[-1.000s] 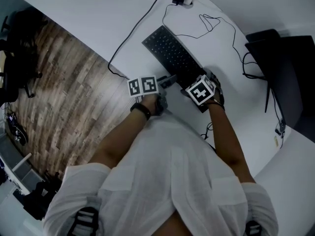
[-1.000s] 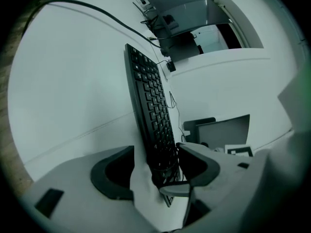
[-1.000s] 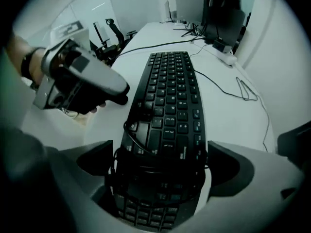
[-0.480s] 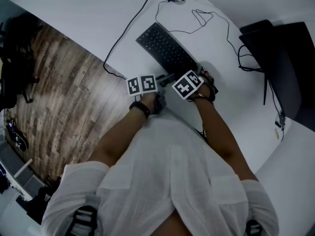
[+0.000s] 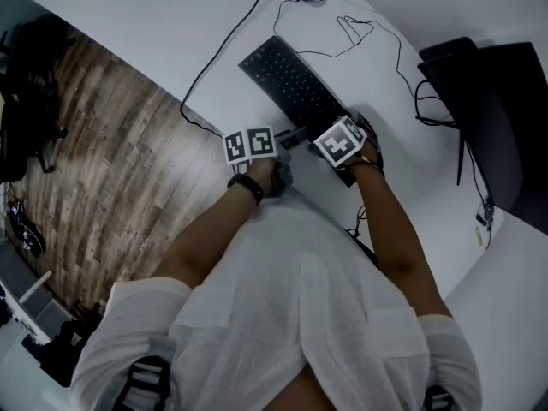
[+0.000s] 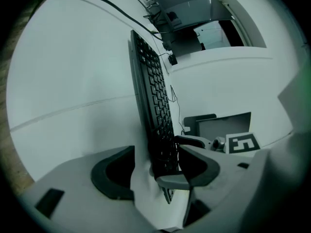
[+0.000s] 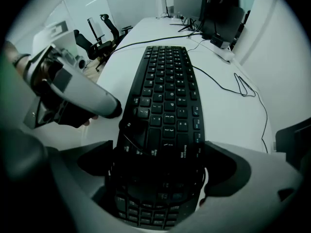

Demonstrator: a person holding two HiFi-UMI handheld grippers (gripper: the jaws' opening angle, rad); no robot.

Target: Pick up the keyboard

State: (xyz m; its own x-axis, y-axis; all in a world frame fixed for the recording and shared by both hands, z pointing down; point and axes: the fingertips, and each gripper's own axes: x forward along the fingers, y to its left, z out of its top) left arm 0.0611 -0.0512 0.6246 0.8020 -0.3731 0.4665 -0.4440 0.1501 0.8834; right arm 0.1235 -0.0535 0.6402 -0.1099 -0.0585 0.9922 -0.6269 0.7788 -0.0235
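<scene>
Keyboard [image 5: 295,88] first: where was it, and what held it?

It lay keys up on the white worktop [image 5: 171,32], with its near end at the worktop's front edge. The left tool [image 6: 155,169] was pinched on 1 long side there, across the thickness. The right tool [image 7: 158,174] was spread wide, gripping that same end across its width.

And its long axis?

It ran slantwise from the front edge toward the far edge. With both grips at 1 end, I judged the 2 tools should rise together and level, minding the black cable [image 5: 377,37] nearby.
</scene>
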